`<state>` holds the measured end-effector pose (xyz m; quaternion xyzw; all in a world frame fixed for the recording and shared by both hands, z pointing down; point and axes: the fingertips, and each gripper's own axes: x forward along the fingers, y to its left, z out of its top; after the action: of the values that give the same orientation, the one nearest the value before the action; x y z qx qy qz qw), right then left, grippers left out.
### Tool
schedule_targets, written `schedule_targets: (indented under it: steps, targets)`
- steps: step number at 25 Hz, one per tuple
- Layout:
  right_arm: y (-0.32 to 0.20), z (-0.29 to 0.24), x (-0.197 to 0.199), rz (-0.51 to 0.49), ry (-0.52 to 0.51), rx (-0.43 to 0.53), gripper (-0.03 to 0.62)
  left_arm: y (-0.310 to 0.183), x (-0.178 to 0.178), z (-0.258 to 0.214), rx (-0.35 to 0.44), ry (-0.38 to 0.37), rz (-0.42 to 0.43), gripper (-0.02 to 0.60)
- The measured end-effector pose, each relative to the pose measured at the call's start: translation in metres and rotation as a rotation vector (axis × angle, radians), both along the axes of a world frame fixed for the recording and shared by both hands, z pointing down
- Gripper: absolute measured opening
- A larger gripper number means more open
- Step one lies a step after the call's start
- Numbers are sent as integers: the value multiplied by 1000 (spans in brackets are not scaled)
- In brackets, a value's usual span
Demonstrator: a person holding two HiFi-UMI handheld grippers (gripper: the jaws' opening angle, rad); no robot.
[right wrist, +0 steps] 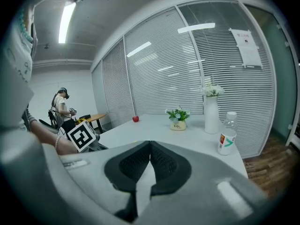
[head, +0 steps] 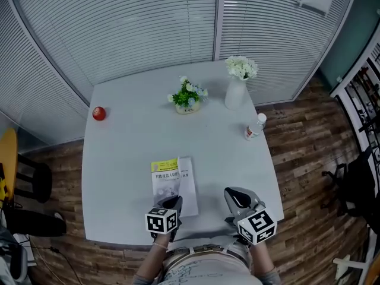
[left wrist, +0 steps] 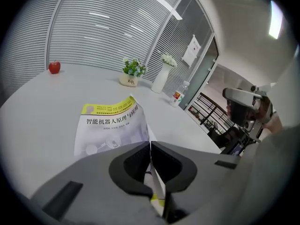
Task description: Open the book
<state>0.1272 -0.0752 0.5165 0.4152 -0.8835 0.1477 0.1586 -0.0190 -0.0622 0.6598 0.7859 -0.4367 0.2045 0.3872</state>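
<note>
A thin white book [head: 173,179] with a yellow band across its top lies near the front edge of the pale table [head: 124,153], in the head view. My left gripper [head: 173,204] sits at the book's near edge. In the left gripper view its jaws [left wrist: 150,145] are shut on the near edge of the book's cover [left wrist: 110,124], which rises off the table toward the jaws with white pages showing beneath. My right gripper [head: 236,196] hovers to the right of the book, apart from it. Its jaws [right wrist: 150,144] are shut with nothing between them.
A red apple [head: 98,113] lies at the table's far left. A small potted plant [head: 187,97], a white vase of flowers [head: 236,83] and a plastic bottle [head: 255,126] stand at the back right. A chair [head: 24,183] stands left of the table. A person [right wrist: 61,108] stands in the background.
</note>
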Motion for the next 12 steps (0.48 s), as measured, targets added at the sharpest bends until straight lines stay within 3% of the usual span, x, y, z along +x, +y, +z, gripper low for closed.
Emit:
schedule_targets:
  steps: [12]
  targets:
    - [5,-5,-53,-2,-4,8,1,3,-49,-10,8,62,-27,2]
